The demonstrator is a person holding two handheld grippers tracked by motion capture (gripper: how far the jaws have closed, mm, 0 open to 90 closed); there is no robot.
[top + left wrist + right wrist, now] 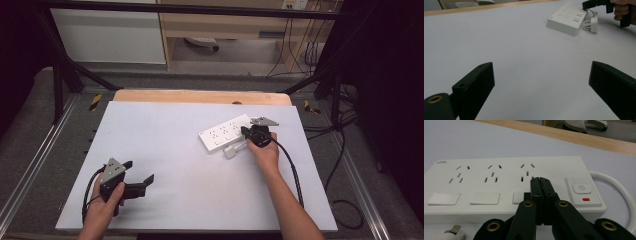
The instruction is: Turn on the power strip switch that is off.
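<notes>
A white power strip (226, 132) lies flat on the table at about two o'clock from its centre, three socket groups and a switch with a red mark facing up. Its white plug (230, 151) lies loose at the strip's six o'clock, prongs bare.

The white table (165, 150) lay bare across its whole left half and along the near edge, so a gripper could sweep there freely. The left gripper (141, 176), jaws spread wide, rested at the near left with open surface ahead of it all the way to the far wooden edge (200, 96). The right half was crowded: the power strip (225, 132) lay slantwise at the far right, its plug (230, 151) just beside its near side. The right gripper (245, 131), jaws pressed together, hung over the strip's right end, its cable (292, 170) trailing along the right side and blocking that lane.
</notes>
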